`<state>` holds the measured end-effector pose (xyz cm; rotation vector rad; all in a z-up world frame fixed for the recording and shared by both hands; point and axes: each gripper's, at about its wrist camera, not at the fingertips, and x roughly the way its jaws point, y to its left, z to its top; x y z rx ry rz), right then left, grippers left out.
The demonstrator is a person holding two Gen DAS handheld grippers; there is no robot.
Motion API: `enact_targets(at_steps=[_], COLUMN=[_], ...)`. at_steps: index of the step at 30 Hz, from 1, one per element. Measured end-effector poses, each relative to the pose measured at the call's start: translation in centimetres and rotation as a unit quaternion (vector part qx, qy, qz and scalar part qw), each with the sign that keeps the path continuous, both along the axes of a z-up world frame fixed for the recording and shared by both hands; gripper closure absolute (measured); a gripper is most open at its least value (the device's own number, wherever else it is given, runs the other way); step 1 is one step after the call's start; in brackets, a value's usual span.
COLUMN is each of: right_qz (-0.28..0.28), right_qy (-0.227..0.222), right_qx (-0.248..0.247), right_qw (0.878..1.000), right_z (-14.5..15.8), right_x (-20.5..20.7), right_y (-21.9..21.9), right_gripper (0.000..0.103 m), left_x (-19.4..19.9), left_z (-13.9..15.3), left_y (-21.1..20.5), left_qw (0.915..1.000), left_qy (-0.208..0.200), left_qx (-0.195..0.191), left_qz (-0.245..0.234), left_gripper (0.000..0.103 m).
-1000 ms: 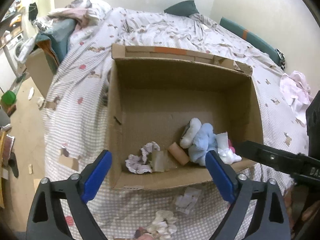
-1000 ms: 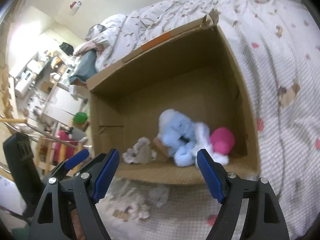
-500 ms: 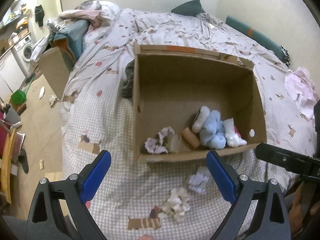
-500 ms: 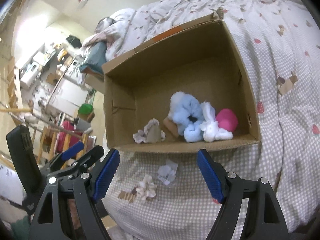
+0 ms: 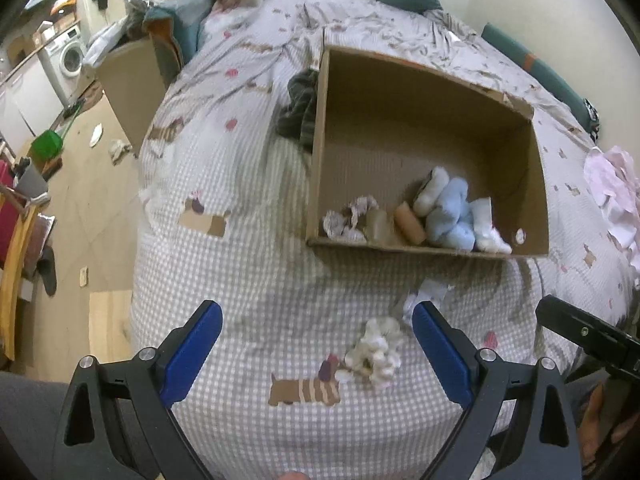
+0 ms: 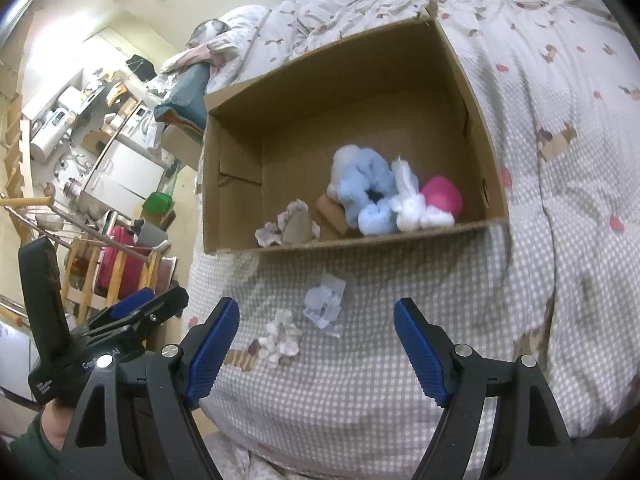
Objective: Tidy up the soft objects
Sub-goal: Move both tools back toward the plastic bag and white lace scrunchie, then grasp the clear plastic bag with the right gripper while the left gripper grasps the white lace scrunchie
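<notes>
A white scrunchie (fluffy) is seen on the bedspread, near of the cardboard box; left gripper and right gripper are held open, empty.

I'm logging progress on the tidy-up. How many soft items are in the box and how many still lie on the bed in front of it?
In the cardboard box: 5 that I can tell apart
- frilly scrunchie: 1
- tan roll: 1
- blue plush: 1
- white plush: 1
- pink ball: 1
On the bed: 2
- white scrunchie: 1
- crumpled white piece: 1
Total: 7

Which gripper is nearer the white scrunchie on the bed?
Left. The left gripper has the scrunchie between its open fingers; the right gripper has it just inside its left finger.
</notes>
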<state>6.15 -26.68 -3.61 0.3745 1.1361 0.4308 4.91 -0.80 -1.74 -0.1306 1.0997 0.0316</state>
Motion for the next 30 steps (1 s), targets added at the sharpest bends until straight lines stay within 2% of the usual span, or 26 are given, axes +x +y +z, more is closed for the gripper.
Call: enact_targets(at_steps=[9,18,20,24,27,28,30], right_qz=[-0.001,-0.010,-0.002,0.034,0.063,0.067,0.059], right_qy=[0.020,0.059,0.074,0.106,0.143,0.143,0.118], right_qx=[-0.018,0.005,0.010,-0.009,0.009,0.002,-0.051], right_qw=[1.000,0.998,0.997,0.994,0.988,0.987,0.990], right_z=[-1.4,-3.4,-4.1,-6.2,-8.0,-8.3,-8.1], right_x=[-0.7,0.4,0.7,1.0,1.0,1.0,1.4], right_y=[0.3,0.9,1.3,3.4,5.3,5.9,6.8], right_gripper=[0.018,0.018,0.018,0.018,0.018,0.018,0.018], left_x=[0.0,0.4,0.4,0.5,0.6,0.6,0.6], left_z=[-1.1,-1.6,-1.7,-1.9,-2.1,-2.2,-2.4], left_y=[0.7,3.8,4.4,5.5,5.6,5.6,5.2], left_qw=[0.9998,0.9970,0.9959,0.9939,0.9933,0.9934,0.9941], left_qy=[0.016,0.023,0.026,0.031,0.037,0.039,0.043], left_qx=[-0.003,-0.010,-0.017,-0.028,-0.031,-0.032,-0.030], left_qz=[0.009,0.073,0.085,0.103,0.104,0.103,0.095], left_gripper=[0.008,0.008,0.008,0.008,0.008,0.008,0.008])
